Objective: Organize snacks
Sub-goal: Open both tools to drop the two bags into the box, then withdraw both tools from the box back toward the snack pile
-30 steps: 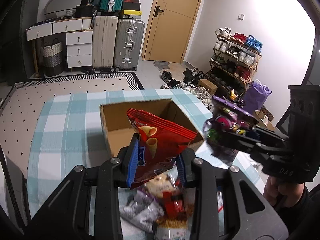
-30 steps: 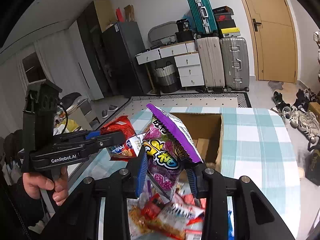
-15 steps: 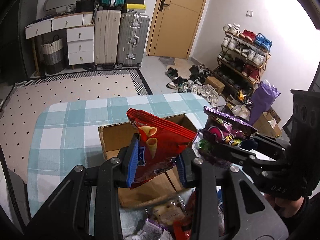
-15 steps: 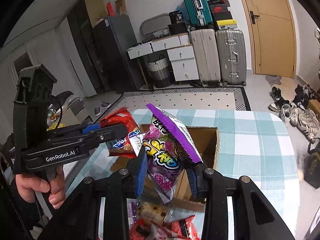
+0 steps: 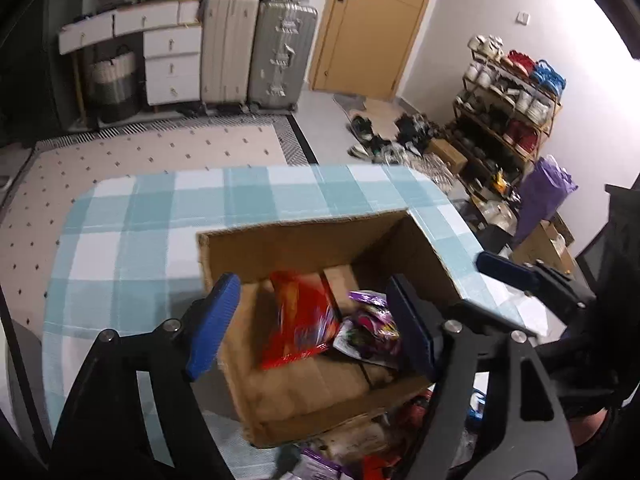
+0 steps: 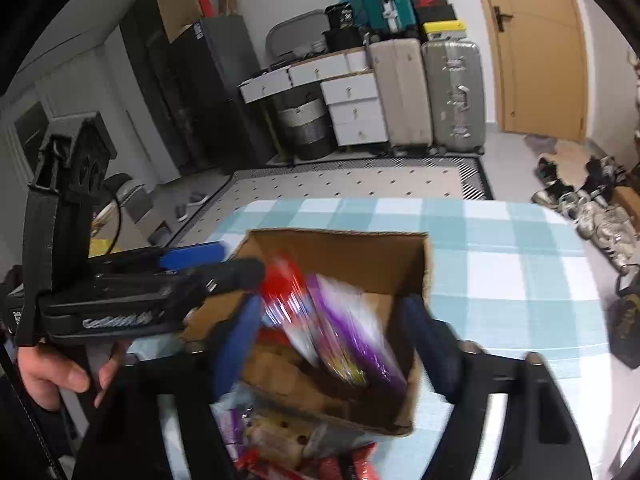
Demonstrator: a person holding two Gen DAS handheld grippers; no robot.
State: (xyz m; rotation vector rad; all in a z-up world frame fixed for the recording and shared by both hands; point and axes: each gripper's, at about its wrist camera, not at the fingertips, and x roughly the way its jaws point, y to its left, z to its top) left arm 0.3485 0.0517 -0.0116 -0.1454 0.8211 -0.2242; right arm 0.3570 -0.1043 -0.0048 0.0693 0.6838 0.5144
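A red snack bag (image 5: 298, 320) and a purple one (image 5: 370, 326) are seen in the brown cardboard box (image 5: 304, 240) (plain, unprinted); the tablecloth (image 5: 160, 216) is checked in pale blue and white.

Both grippers now stand over the open brown cardboard box (image 5: 304, 396) instead of short of it. The left gripper (image 5: 316, 320), clamped on the red crinkly snack bag (image 5: 300, 320) a moment ago, has just been opening; the bag lies in the box. The right gripper (image 6: 340, 344) has likewise just been opening, and the purple snack bag (image 6: 352, 336) lies blurred inside the box, beside the red one.
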